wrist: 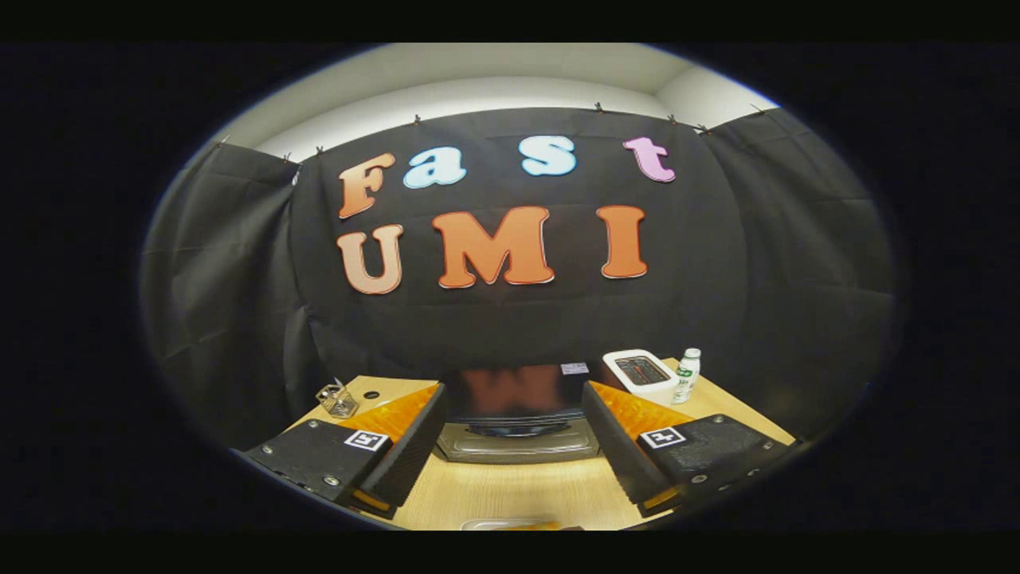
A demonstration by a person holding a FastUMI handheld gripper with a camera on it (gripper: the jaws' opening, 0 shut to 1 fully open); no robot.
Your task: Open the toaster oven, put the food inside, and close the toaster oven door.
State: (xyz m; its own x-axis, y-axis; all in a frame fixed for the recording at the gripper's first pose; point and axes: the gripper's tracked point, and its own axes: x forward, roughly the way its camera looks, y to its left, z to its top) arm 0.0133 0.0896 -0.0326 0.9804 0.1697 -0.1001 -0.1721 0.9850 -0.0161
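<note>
Toaster oven (518,410) sits on the wooden table (518,494), straight ahead of the gripper (514,446) and framed between its two fingers; its door appears shut, with a dark glossy front and a pale metal lower part bearing a dark handle-like bar, though the fisheye blur makes the details hard to read. The fingers are spread wide with nothing between them, their tips apart from the oven, and they hide its left and right sides. Nearer than the fingers, a pale flat object (510,525) with something orange on it is cut off, too little showing to tell what it is. Beyond the right finger stand a white slot toaster (640,375) and, just beside it, a small bottle (686,375). Beyond the left finger rests a small clear container (337,400), its contents unclear.
</note>
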